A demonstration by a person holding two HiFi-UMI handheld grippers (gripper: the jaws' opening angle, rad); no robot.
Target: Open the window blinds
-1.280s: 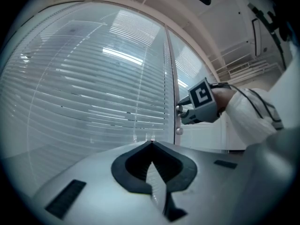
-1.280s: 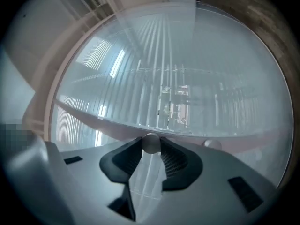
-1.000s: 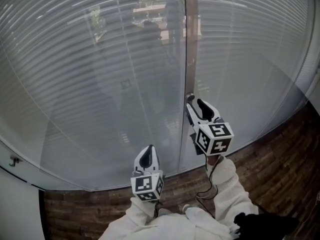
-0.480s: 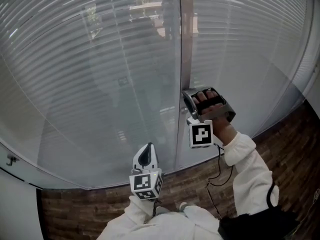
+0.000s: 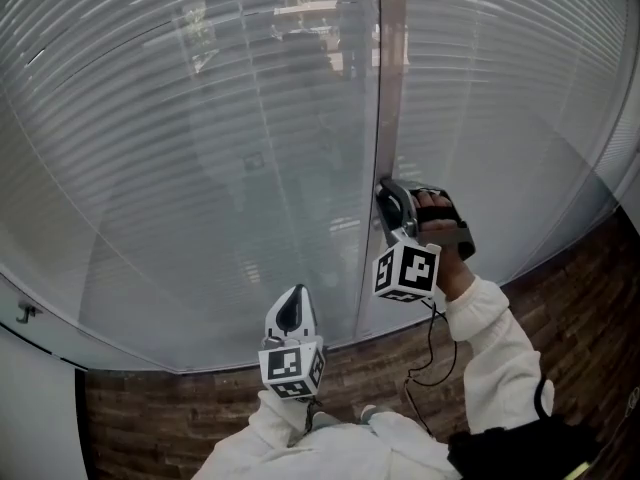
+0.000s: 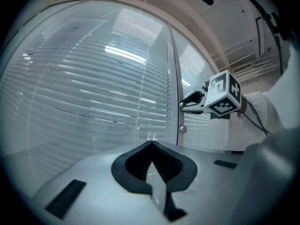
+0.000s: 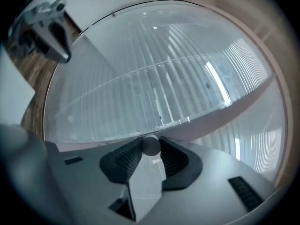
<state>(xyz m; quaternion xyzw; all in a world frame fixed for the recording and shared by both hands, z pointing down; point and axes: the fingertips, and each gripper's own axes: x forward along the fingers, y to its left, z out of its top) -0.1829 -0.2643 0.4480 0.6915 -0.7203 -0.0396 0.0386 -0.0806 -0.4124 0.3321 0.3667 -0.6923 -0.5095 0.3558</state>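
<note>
My right tongs (image 5: 388,200), just closing, clamp the small round grey knob (image 7: 151,145) on the upright brown post (image 5: 388,88) dead ahead; my left tongs (image 5: 296,298), shut empty, sit farther back.

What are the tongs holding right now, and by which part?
The right tongs, jaws just closing, pinch a small round knob by its two sides. The left tongs are shut and empty.

The person wears a baggy white top (image 5: 330,456) whose long sleeves (image 5: 495,353) gather at the cuffs. A thin black cable (image 5: 432,353) loops beside the right sleeve. The left gripper (image 5: 298,293) has a pale grey shell, black ribbed pads (image 6: 131,165) and a white cube (image 5: 293,368) printed with black square markers.
</note>
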